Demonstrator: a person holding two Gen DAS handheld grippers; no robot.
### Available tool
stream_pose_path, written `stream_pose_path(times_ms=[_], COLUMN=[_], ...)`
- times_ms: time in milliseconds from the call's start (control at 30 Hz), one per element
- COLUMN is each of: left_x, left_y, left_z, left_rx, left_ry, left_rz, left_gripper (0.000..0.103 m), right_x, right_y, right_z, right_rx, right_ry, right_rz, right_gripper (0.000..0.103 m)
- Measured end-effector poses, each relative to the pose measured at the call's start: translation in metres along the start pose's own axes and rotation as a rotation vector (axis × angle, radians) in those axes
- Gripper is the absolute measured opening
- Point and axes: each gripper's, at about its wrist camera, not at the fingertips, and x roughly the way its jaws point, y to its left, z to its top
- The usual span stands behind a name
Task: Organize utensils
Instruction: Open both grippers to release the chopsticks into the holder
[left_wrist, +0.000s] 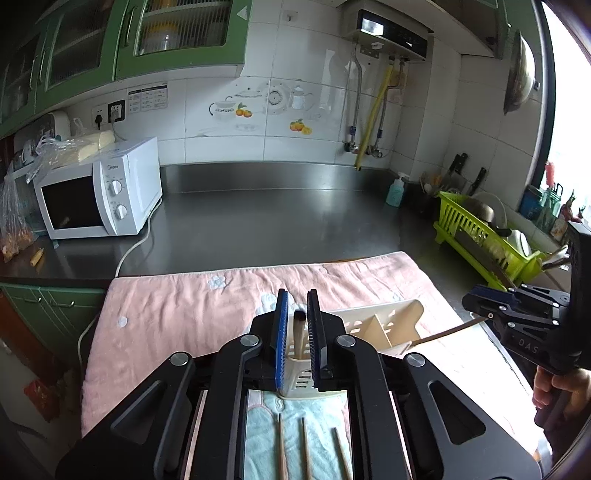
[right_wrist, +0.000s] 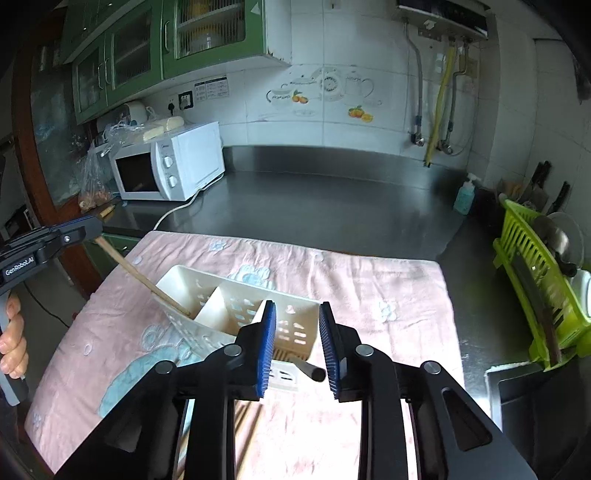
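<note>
On the left-wrist side: clamped in the left gripper (left_wrist: 298, 319), a brown wooden chopstick with a dark end (left_wrist: 300, 326), pointing down into the near end of a cream slotted plastic utensil holder (left_wrist: 380, 325). Under the holder, a pink flowered towel (left_wrist: 177, 306), spread over a grey steel countertop (left_wrist: 295, 218). Below the fingers, on a pale blue patch of the towel, three loose wooden chopsticks (left_wrist: 306, 448), side by side and apart. Far left on the counter, a white microwave oven (left_wrist: 99, 192); far right, a lime-green plastic dish rack (left_wrist: 476, 232).

On the right-wrist side: right gripper (right_wrist: 297, 332) released, blue pads wide apart, hovering just above the holder's right-hand end. Between the pads but gripped by neither, a second chopstick with a dark tip (right_wrist: 308, 369), leaning out of the right compartment over the rim. At the left edge, the left gripper again, clenched on its chopstick; lower end sunk in the left compartment, shaft tilted up toward the left.
</note>
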Motion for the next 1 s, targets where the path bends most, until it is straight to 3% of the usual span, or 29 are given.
stream_pose_path(times_ms=[167, 233, 400, 767, 867, 1000], left_x=[-0.027, -0.043, -0.071, -0.087, -0.08, -0.067], left_y=[0.003, 0.004, 0.009, 0.018, 0.022, 0.021], left_z=[-0.005, -0.013, -0.047, -0.158, -0.186, -0.219], left_rx=[-0.01, 0.001, -0.009, -0.014, -0.048, -0.026], left_ry=[-0.043, -0.067, -0.071, 0.031, 0.084, 0.137], left_rz=[-0.008, 0.001, 0.017, 0.05, 0.024, 0.046], left_gripper=[0.026, 0.036, 0.047, 0.048, 0.048, 0.048], right_x=[-0.03, -0.043, -0.061, -0.06, -0.052, -0.043], right_y=[0.0, 0.005, 0.021, 0.07, 0.077, 0.082], right_z=[-0.017, -0.031, -0.083, -0.202, -0.223, -0.244], right_rx=[0.012, 0.003, 0.034, 0.07, 0.085, 0.106], right_ry=[-0.06, -0.08, -0.066, 0.028, 0.063, 0.092], right_rz=[-0.007, -0.025, 0.031, 0.011, 0.011, 0.002], right_gripper=[0.028, 0.029, 0.029, 0.029, 0.029, 0.029])
